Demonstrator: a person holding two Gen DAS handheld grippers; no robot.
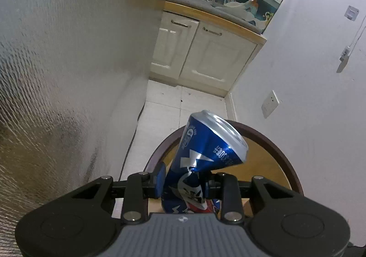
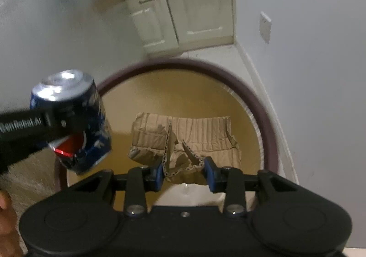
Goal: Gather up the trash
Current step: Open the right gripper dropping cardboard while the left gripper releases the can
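Observation:
My left gripper (image 1: 183, 184) is shut on a crushed blue Pepsi can (image 1: 205, 149) and holds it above a round bin with a dark brown rim (image 1: 274, 149). The can also shows in the right wrist view (image 2: 73, 108), at the left over the bin's edge, with the left gripper's black finger across it. My right gripper (image 2: 184, 174) is shut on a torn piece of brown corrugated cardboard (image 2: 194, 133), held over the bin's yellow-brown inside (image 2: 171, 92).
A textured grey appliance side (image 1: 57, 73) stands close on the left. A white wall with a socket (image 1: 270, 103) is close on the right. Cream cabinets (image 1: 205, 55) under a cluttered counter stand ahead, across a narrow strip of white tiled floor (image 1: 173, 108).

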